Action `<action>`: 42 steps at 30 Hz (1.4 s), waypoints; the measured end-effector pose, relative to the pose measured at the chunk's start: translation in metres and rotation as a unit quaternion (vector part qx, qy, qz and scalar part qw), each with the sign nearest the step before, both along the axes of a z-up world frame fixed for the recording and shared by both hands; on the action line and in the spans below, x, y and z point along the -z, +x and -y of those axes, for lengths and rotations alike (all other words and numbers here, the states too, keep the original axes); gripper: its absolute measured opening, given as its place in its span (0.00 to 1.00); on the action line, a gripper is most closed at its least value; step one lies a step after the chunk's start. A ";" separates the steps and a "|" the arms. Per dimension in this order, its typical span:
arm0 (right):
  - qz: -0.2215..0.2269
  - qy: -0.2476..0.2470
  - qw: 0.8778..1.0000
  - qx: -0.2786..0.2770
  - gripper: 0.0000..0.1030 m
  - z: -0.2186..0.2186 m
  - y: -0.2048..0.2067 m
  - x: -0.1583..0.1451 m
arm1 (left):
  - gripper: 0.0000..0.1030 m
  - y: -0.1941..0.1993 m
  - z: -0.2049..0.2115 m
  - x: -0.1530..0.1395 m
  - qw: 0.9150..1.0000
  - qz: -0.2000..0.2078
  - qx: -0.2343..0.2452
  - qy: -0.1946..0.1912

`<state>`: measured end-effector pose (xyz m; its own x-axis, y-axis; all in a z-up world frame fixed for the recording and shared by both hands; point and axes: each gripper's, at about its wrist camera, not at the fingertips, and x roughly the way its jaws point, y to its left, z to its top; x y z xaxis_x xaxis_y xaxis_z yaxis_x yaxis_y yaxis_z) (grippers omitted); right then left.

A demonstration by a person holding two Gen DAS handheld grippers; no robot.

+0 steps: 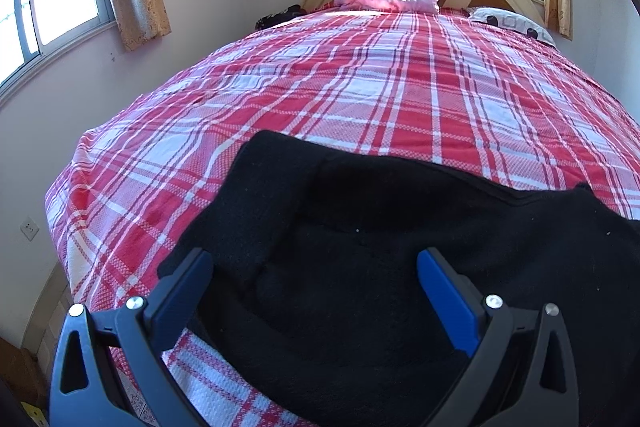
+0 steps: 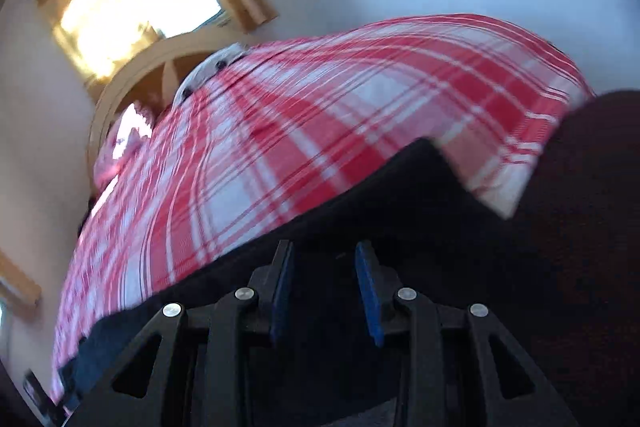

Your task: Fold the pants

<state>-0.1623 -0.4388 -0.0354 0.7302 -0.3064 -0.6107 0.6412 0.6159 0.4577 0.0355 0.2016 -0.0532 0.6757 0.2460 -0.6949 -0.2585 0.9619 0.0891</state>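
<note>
The left gripper (image 1: 316, 291) hangs spread wide over the near-left end of the black pants (image 1: 392, 239), gripping nothing. The pants' long axis runs rightward along the bed's (image 1: 320, 87) near edge, with open plaid beyond. The right gripper (image 2: 325, 281) is half closed low over dark cloth; whether it pinches any I cannot tell.

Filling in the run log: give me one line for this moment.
task: fold pants | pants: black, on plaid bed | left gripper: open over pants | right gripper: jaws narrowed, grip unclear, view blurred
</note>
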 end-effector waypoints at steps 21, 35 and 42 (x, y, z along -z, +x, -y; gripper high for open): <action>-0.111 -0.045 0.980 -0.159 0.63 0.042 -0.001 0.019 | 1.00 0.003 0.016 -0.003 0.998 -0.011 -0.045 0.045; 0.000 0.025 0.989 -0.143 0.12 0.008 -0.015 -0.034 | 1.00 -0.003 0.006 -0.010 1.000 -0.007 -0.023 -0.012; 0.051 -0.037 0.954 -0.293 0.12 -0.129 0.053 -0.118 | 1.00 -0.019 0.017 -0.032 0.998 0.041 0.026 -0.045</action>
<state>-0.1089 -0.3102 0.0825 0.8436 0.1340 -0.5200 0.1305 0.8881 0.4407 0.0162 0.1851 -0.0210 0.7412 0.1470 -0.6550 -0.2100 0.9775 -0.0182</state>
